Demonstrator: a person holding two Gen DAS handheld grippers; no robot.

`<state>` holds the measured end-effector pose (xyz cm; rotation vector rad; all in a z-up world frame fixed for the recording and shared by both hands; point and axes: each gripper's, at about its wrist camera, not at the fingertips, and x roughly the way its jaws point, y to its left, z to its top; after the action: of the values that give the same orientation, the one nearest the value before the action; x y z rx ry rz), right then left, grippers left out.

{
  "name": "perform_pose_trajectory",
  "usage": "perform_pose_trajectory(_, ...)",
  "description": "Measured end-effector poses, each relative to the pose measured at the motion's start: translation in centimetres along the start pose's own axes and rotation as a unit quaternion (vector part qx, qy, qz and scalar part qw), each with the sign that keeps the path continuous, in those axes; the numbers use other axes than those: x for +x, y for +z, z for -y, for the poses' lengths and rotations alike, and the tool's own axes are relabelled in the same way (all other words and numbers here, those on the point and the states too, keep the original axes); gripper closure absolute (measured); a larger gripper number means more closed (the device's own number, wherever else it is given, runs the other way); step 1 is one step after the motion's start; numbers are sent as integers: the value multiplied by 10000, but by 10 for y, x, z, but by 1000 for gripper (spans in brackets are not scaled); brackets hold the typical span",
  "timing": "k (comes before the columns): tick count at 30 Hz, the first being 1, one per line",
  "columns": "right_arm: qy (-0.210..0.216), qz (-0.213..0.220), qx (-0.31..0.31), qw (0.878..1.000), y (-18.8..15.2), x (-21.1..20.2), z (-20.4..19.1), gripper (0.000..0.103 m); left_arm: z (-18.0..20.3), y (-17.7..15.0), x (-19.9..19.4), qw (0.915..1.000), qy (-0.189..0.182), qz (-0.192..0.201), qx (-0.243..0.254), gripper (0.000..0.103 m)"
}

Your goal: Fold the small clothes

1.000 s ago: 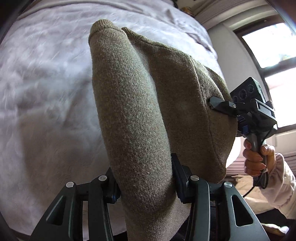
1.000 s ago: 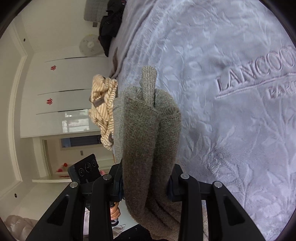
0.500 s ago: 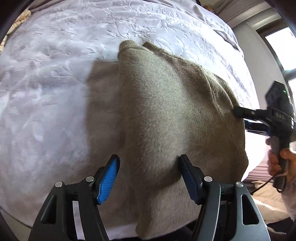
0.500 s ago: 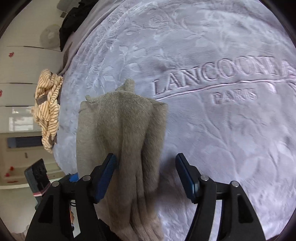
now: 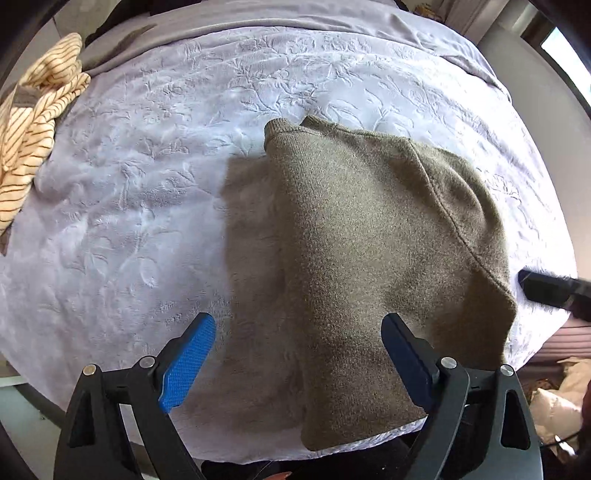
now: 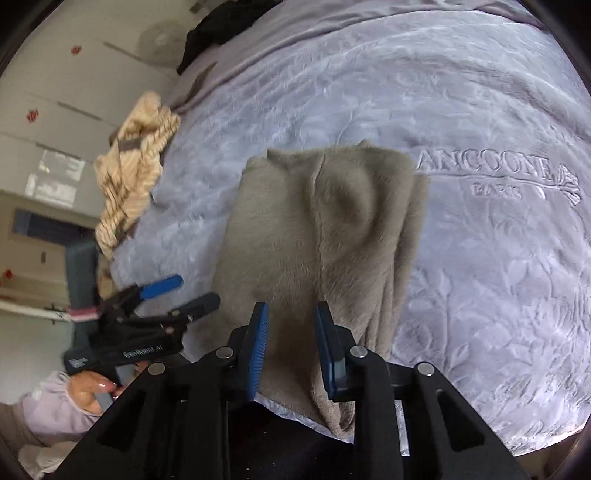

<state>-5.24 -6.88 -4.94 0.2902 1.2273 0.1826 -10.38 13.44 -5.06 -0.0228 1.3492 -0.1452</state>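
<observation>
An olive-brown knitted sweater [image 5: 373,258] lies folded on the lilac bedspread, its near edge hanging over the bed's front edge. It also shows in the right wrist view [image 6: 325,236]. My left gripper [image 5: 297,354] is open and empty, its jaws wide apart just above the sweater's near left part. My right gripper [image 6: 290,336] hovers over the sweater's near edge with a narrow gap between its blue pads, holding nothing. The left gripper also shows in the right wrist view [image 6: 184,293], left of the sweater.
A cream and brown striped garment [image 5: 33,122] lies crumpled at the bed's far left, also in the right wrist view [image 6: 133,173]. The embossed lilac bedspread [image 6: 480,258] covers the bed. Dark clothing [image 6: 218,26] lies at the far end. White cupboards stand beyond.
Both grippers were shut on the sweater and held it up. They lowered it onto the bed, let go and drew back; the right jaws have since narrowed.
</observation>
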Motion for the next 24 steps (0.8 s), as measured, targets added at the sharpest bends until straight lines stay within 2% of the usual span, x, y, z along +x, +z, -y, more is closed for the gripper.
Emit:
perform_pose_trajectory(3, -449, -282, 31, 9986, -10, 24, 6, 76, 2, 2, -3, 9999, 71, 100, -91, 11)
perform_pose_trajectory(5, -670, -306, 23, 9973, -16, 32, 14, 79, -2, 0, -5, 9998, 70, 90, -191, 11)
perform_pose_trajectory(8, -669, -277, 104, 9973, -23, 34, 24, 81, -9, -3, -9, 9994, 62, 134, -302, 11)
perform_pose_trajectory(13, -751, -328, 115, 9966, -32, 27, 22, 81, -9, -3, -16, 9991, 255, 246, -239, 11)
perform_pose_trajectory(18, -951, -217, 166, 9951, -30, 6, 10, 68, -5, 1, -21, 9993, 119, 266, -251, 11)
perform_pose_trajectory(20, -996, -166, 194, 9947, -25, -1, 6, 46, -3, 3, -21, 9996, -2, 181, -237, 11)
perform_pose_trajectory(22, -1034, -84, 200, 9944, -19, -9, -2, 40, 1, 3, -23, 9997, -91, 106, -189, 11)
perform_pose_trajectory(24, -1140, -54, 171, 9933, -12, -14, -10, 36, 5, 3, -24, 9998, 16, 98, -142, 11)
